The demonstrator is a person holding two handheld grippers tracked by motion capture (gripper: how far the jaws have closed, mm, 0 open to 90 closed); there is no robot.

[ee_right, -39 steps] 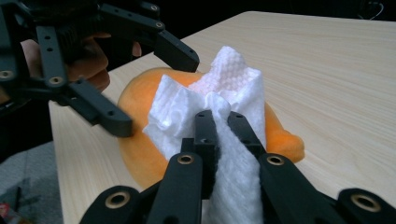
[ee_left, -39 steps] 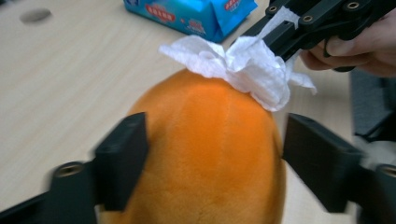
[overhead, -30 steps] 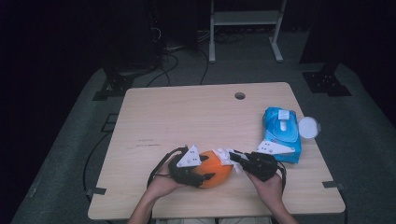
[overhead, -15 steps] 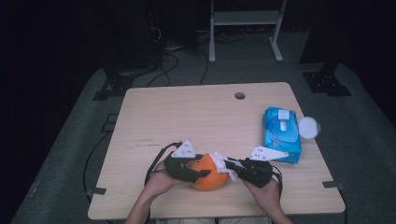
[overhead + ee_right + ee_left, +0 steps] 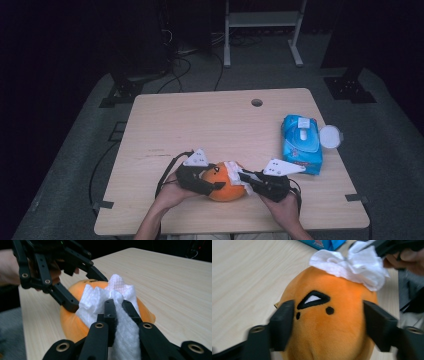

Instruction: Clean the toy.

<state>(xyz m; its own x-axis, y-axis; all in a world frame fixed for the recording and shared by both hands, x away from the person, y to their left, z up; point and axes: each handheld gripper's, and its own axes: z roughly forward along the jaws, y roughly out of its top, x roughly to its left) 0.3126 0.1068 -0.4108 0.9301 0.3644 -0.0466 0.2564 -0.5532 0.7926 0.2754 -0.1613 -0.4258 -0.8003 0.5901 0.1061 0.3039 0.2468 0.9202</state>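
The orange plush toy [image 5: 223,184] lies on the near edge of the wooden table [image 5: 200,125], between both hands. The left gripper [image 5: 328,317] straddles the toy; its jaws have just been opening, with the toy between them. The left gripper view shows the pads at the toy's sides, though whether they still press on it is unclear. The right gripper [image 5: 117,306] is clamped on a white tissue [image 5: 110,297], which rests against the toy's top. A blue wipes pack [image 5: 301,142] lies to the right, well apart, with a white round lid [image 5: 330,136] just beside it.
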